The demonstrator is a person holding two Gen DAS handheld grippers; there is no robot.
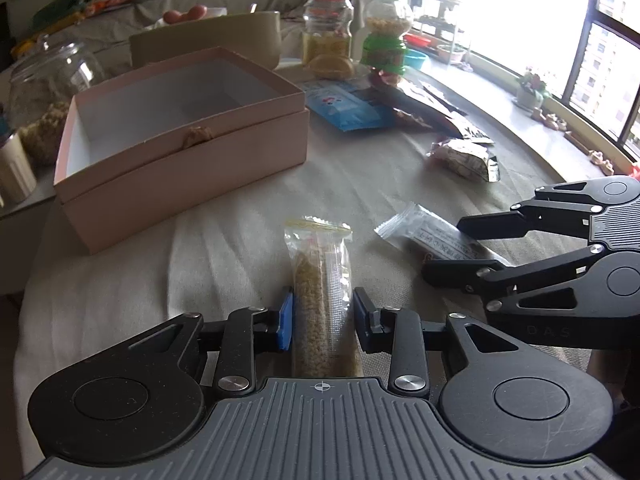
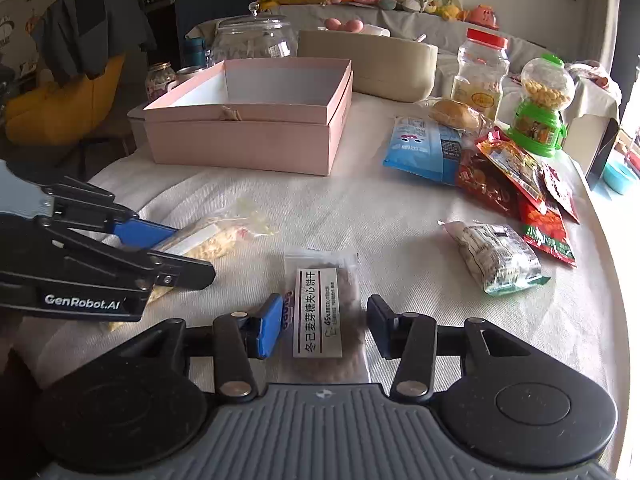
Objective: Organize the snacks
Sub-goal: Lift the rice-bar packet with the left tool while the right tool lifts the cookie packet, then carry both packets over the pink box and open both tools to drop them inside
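Observation:
My left gripper (image 1: 322,322) has its jaws against both sides of a clear packet of yellow puffed-grain bar (image 1: 320,288) lying on the cloth. It also shows in the right wrist view (image 2: 208,246), with the left gripper (image 2: 188,252) around it. My right gripper (image 2: 322,326) straddles a white-labelled biscuit packet (image 2: 320,308), left pad touching, right pad with a small gap. The same packet (image 1: 432,236) and right gripper (image 1: 448,248) show in the left wrist view. The open pink box (image 1: 180,140) (image 2: 256,120) stands empty behind.
Loose snack packets lie to the right: a blue bag (image 2: 424,148), red bags (image 2: 516,176), a silver-white packet (image 2: 496,256) (image 1: 464,158). A red-lidded jar (image 2: 482,72), green candy dispenser (image 2: 540,104), beige tub (image 2: 372,64) and glass jar (image 2: 252,40) stand at the back. The table edge curves at right.

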